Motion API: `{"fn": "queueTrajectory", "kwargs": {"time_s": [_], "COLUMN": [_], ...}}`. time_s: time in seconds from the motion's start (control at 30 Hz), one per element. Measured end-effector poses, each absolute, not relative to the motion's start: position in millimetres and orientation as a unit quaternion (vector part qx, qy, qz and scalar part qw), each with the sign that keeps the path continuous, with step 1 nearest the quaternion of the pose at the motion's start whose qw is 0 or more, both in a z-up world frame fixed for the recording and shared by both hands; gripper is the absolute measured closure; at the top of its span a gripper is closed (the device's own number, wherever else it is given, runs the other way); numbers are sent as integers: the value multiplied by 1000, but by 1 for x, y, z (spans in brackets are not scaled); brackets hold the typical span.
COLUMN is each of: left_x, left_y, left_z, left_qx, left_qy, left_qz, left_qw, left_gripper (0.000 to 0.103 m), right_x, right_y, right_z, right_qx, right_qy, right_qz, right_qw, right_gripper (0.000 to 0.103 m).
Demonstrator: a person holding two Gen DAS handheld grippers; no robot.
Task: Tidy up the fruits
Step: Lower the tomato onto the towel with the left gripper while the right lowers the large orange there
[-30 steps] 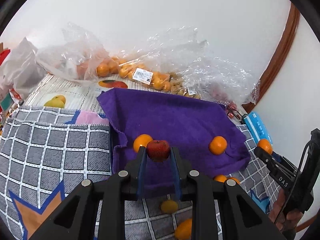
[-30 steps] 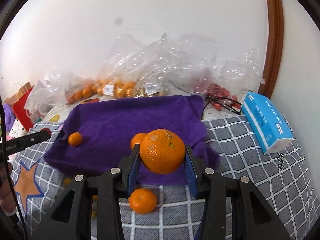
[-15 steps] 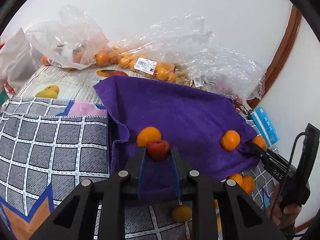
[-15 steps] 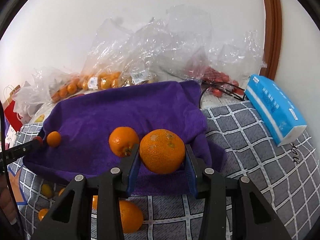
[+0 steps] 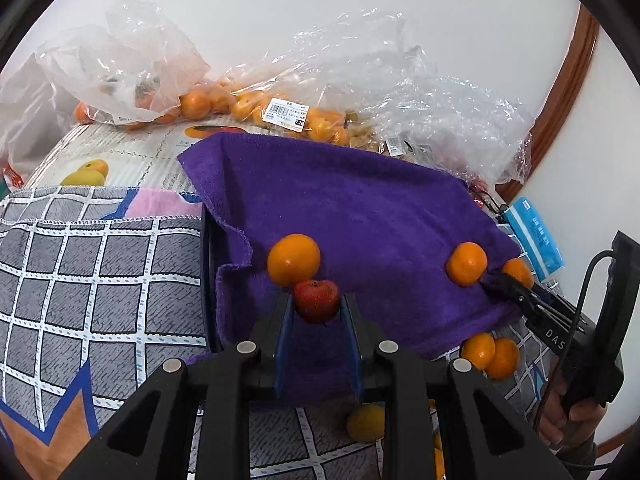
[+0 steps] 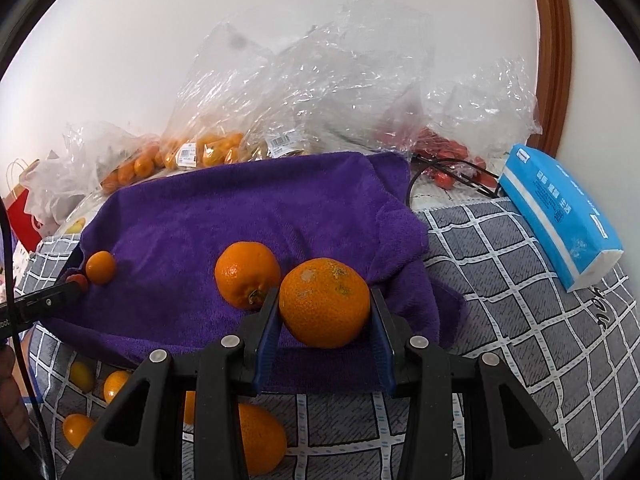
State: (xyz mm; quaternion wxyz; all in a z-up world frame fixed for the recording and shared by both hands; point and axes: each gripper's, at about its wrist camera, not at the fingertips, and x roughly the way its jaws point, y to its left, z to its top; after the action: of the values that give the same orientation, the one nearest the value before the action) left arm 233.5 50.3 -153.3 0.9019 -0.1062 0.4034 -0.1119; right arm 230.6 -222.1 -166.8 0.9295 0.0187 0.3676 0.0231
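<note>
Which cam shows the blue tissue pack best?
Right wrist: the blue tissue pack lies whole and unobstructed on the checked cloth, print visible. Left wrist catches only a small, distorted strip of it at the right edge, beyond the purple towel.

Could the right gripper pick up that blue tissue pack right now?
Probably not yet. The right gripper is shut on a large orange, so its jaws are full. The tissue pack itself lies uncovered on the checked cloth, nothing blocking it.
</note>
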Motion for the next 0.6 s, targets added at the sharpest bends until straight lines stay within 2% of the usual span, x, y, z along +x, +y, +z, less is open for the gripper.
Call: {"fn": "queueTrajectory", "kwargs": {"time_s": [0.6], "left_x": [235], "left_y": [43], "left_z": [-157], "left_qx": [-83], "left_qy": [402], "left_qz": [-104], "left_qw": [906], "left_gripper": [80], "right_x": [231], "right_y": [-221], "right_z": [-166], "right_qx": [13], "right_qy": [368], "right_qz": [23], "right_qw": [929], "right_gripper": [61]}}
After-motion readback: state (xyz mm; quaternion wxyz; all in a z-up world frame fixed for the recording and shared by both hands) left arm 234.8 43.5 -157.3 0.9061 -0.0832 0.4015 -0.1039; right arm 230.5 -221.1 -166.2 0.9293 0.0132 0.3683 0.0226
